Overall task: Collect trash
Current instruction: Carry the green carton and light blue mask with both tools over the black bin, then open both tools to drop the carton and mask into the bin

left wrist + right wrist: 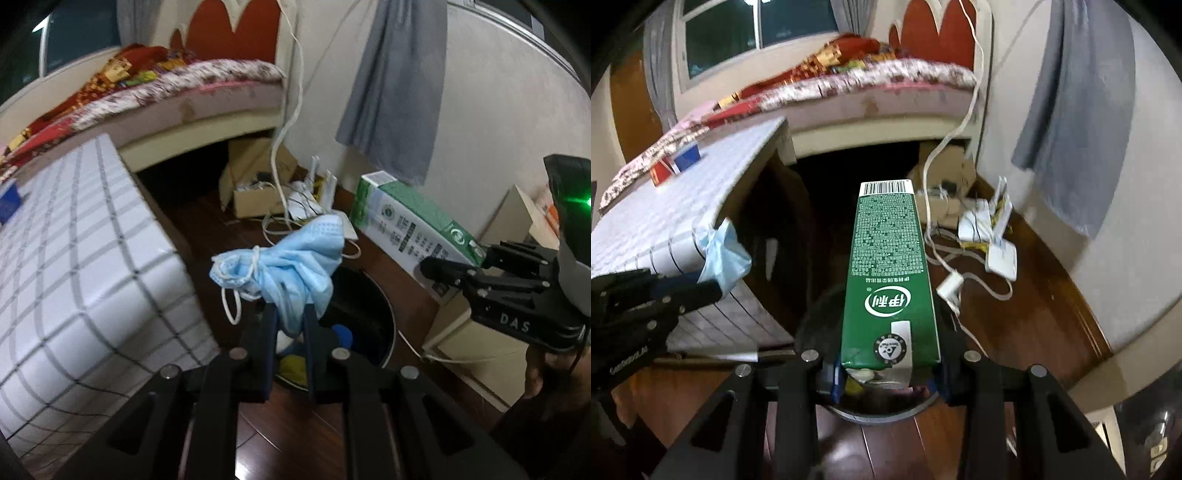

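Note:
My left gripper [290, 325] is shut on a crumpled blue face mask [291, 258] and holds it above a round black trash bin [369, 317] on the floor. Bits of trash show inside the bin. My right gripper [888, 373] is shut on a green and white milk carton [888, 269], held lengthwise over the same bin [812, 317]. In the left wrist view the right gripper [436, 269] and carton [410, 218] are to the right of the bin. In the right wrist view the left gripper [709, 288] with the mask [722, 254] is at the left.
A low table with a grey checked cloth [74, 258] stands left of the bin. A bed [177, 96] is behind. A cardboard box [255, 181], white cables and adapters [993, 247] lie on the dark wood floor by the wall. A grey cloth [402, 85] hangs on the wall.

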### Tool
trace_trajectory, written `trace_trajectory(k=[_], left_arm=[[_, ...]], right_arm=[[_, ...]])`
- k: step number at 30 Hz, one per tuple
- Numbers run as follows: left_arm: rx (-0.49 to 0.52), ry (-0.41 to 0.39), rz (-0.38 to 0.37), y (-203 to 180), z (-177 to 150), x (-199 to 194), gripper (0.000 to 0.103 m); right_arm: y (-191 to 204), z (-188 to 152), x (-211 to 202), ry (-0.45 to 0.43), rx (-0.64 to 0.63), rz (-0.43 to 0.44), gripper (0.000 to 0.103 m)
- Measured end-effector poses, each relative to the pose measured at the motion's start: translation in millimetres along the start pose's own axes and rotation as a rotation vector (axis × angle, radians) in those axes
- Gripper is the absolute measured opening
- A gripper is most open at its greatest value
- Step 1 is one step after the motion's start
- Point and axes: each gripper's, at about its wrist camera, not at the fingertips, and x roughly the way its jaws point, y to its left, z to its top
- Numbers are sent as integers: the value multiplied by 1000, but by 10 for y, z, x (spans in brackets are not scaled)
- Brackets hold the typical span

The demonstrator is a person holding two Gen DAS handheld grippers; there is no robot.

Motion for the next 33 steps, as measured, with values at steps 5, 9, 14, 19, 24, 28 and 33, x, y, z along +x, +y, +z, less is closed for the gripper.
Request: trace_trajectory(k=[5,9,14,19,24,28,33], left_arm=[[1,67,-30,-54,-41,337,15],[3,116,-56,-71,-40,583,15],[8,155,-55,-81,-18,800,15],[-13,191,-103,-75,-33,953,21],[-66,170,14,24,-136,929,92],[-98,148,111,98,-227,790,102],[-124,93,145,153,-264,495,102]], right_arm=[[-132,-154,173,65,9,13,39],[-179,-213,415,130,12,39,39],[-182,-230,648,185,-1,52,39],[-211,-233,802,219,4,67,39],[-328,-235,942,240,17,-30,94],[-370,-213,880,230,16,-126,102],[-294,-126,618,170,15,-173,102]])
